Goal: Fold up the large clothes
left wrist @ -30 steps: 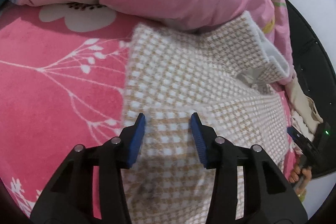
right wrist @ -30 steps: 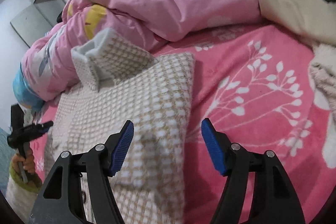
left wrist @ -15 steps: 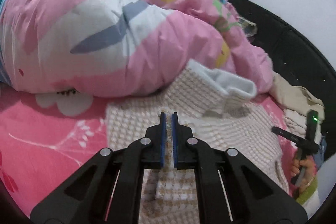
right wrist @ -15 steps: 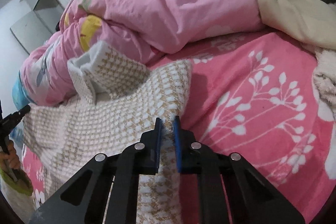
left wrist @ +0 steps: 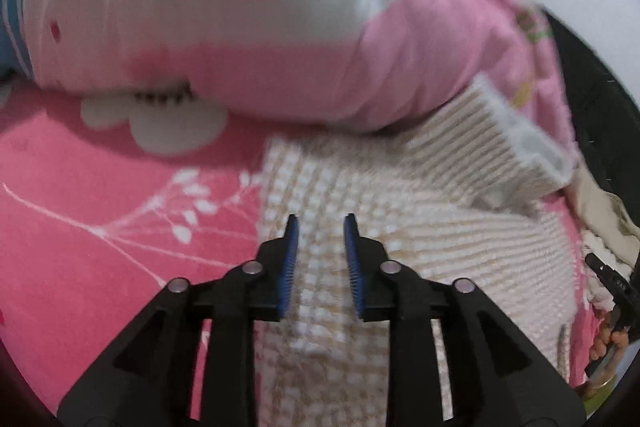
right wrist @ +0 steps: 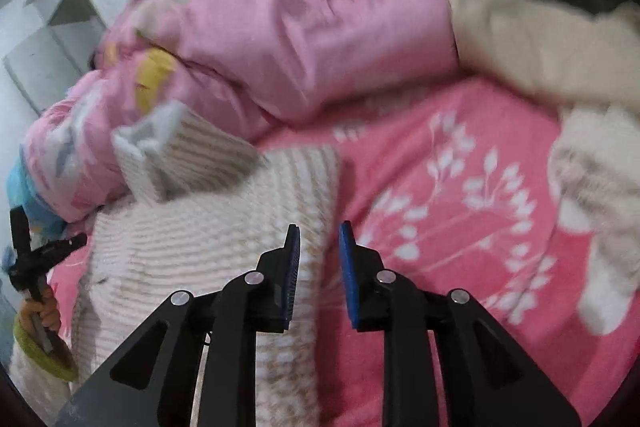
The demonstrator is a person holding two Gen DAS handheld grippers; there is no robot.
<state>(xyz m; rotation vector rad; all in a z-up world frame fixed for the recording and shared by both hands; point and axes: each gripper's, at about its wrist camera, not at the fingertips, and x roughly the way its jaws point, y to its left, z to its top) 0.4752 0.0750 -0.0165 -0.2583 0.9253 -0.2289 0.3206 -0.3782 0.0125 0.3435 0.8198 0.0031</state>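
Note:
A large beige-and-white checked knit garment (left wrist: pixel 420 227) lies on the pink floral bed, its grey-lined collar turned up at the back (left wrist: pixel 520 143). My left gripper (left wrist: pixel 320 223) is open, its blue pads apart over the garment's left edge. In the right wrist view the same garment (right wrist: pixel 208 239) lies left of centre. My right gripper (right wrist: pixel 319 231) is open, straddling the garment's right edge. Both views are motion-blurred.
A bunched pink quilt (left wrist: pixel 240 19) lies behind the garment, also in the right wrist view (right wrist: pixel 300 39). Cream fluffy clothes (right wrist: pixel 580 155) lie at the right on the pink sheet (right wrist: pixel 460 187). A dark headboard (left wrist: pixel 592 99) stands at the right.
Half a second ago both grippers were shut on the garment's edges and lifted; now both have opened and dropped lower over the garment, which lies on the bed.

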